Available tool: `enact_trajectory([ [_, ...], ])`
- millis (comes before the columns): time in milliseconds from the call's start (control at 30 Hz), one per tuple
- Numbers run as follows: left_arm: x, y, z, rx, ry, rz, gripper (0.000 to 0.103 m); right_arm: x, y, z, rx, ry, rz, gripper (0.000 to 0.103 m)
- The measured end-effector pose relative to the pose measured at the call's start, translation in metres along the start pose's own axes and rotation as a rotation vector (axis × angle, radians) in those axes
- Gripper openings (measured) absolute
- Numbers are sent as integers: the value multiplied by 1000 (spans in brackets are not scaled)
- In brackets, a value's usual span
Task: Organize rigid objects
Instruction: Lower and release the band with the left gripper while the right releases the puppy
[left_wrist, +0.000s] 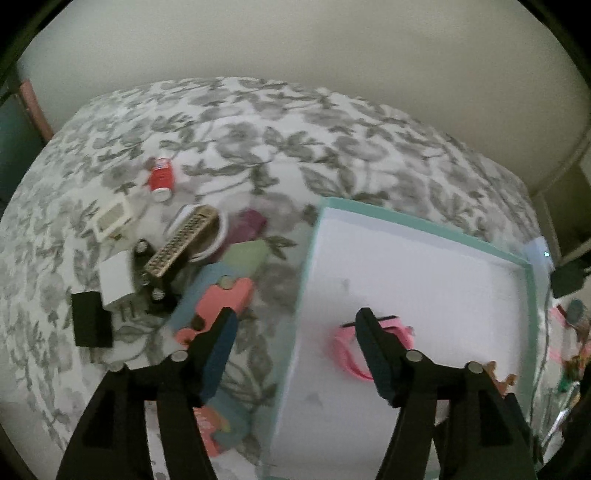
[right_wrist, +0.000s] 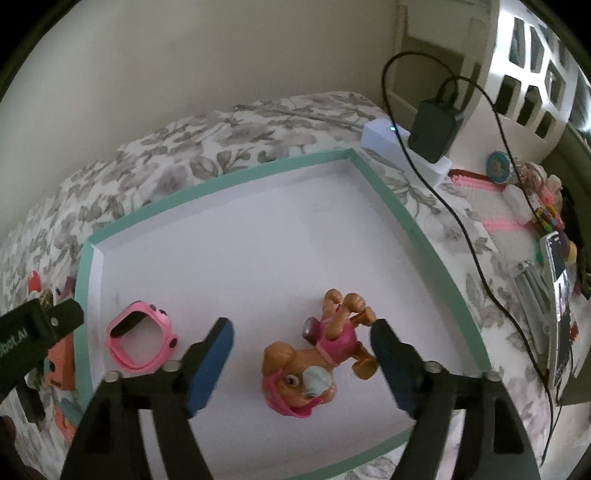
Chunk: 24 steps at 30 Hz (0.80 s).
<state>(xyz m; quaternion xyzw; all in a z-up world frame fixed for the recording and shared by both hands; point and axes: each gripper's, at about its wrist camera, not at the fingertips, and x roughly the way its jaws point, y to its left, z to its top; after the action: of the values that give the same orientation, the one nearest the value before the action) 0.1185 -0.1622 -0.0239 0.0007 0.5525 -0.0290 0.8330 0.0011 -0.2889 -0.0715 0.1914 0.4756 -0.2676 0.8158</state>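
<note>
Right claw (right_wrist: 301, 338) spread wide over tan pup figure (right_wrist: 314, 363), pink vest; left claw (left_wrist: 295, 325) agape, empty.

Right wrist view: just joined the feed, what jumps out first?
A brown toy dog in pink lies between the open right gripper fingers, inside the teal-rimmed box. A pink watch lies left of it in the box; the left view shows clutter waiting on the floral cloth.

Toys in and beside the teal-rimmed white box (right_wrist: 413, 229).
Pink kids' watch (right_wrist: 142, 341) near its left wall; dog figurine (right_wrist: 317, 360) lying sideways toward its front; clutter pile (left_wrist: 177, 254) left outside.
</note>
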Motion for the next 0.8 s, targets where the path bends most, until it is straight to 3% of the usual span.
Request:
enact_trajectory([
  [67, 2, 4, -1, -8, -2, 31, 86, 1, 3, -1, -17, 1, -3, 83],
  [133, 4, 7, 0, -18, 0, 54, 86, 2, 5, -1, -31, -3, -3, 87],
  [267, 5, 16, 0, -51, -4, 68, 94, 2, 8, -2, -45, -5, -4, 101],
  [667, -2, 36, 10, -77, -32, 54, 96, -2, 13, 0, -60, -21, 9, 103],
  [800, -15, 54, 19, -107, -76, 39, 102, -13, 17, 4, -63, -62, 45, 103],
])
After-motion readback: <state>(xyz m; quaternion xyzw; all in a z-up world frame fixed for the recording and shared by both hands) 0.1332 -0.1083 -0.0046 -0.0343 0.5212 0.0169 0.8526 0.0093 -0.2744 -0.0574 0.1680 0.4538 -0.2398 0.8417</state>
